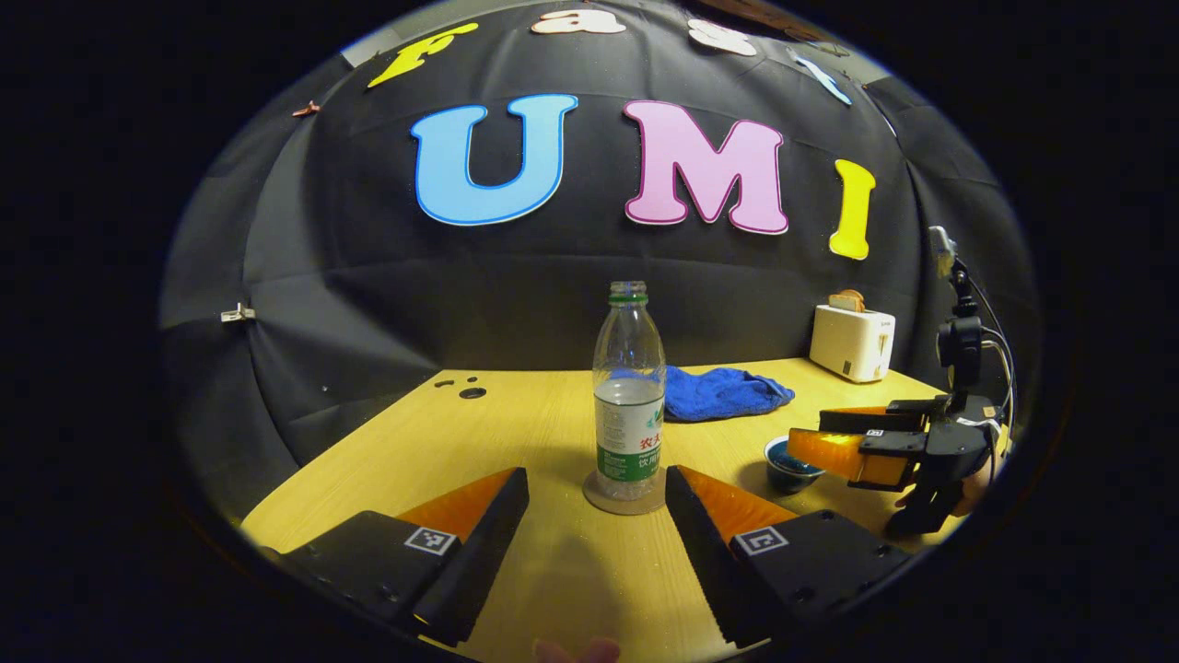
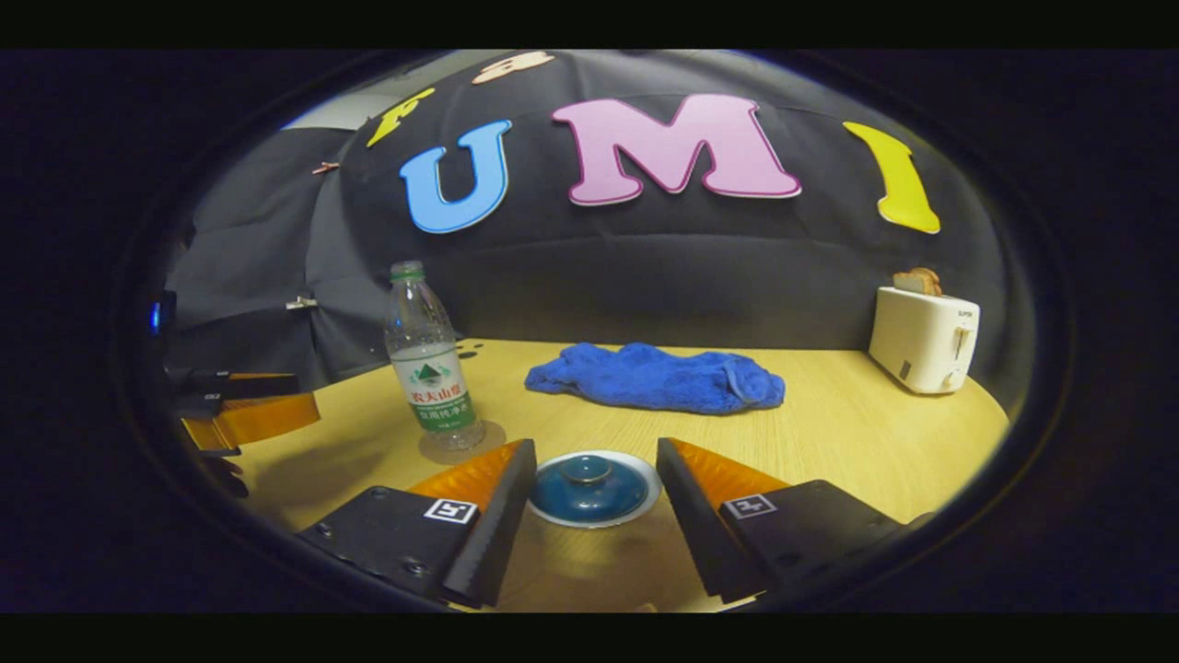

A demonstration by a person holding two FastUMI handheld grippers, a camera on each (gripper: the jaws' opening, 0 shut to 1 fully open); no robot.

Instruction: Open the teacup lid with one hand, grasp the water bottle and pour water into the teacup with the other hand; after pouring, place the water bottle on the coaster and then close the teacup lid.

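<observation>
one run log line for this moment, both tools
left tool open facing bottle on coaster | right tool open at lidded teacup | nothing held

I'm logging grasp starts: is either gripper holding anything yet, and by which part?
Nothing is held. The left gripper is open in front of the water bottle, and the right gripper is open before the lidded teacup.

A pale wooden table (image 2: 857, 433) carries everything. A round coaster (image 1: 594, 497) lies near its middle, with the water bottle (image 1: 629, 396) upright on it. To one side sits the teacup (image 2: 589, 488), its blue lid on. A crumpled blue cloth (image 2: 659, 378) lies behind them toward the wall, and a white toaster (image 2: 924, 339) stands at the far corner with bread in its slot.
</observation>
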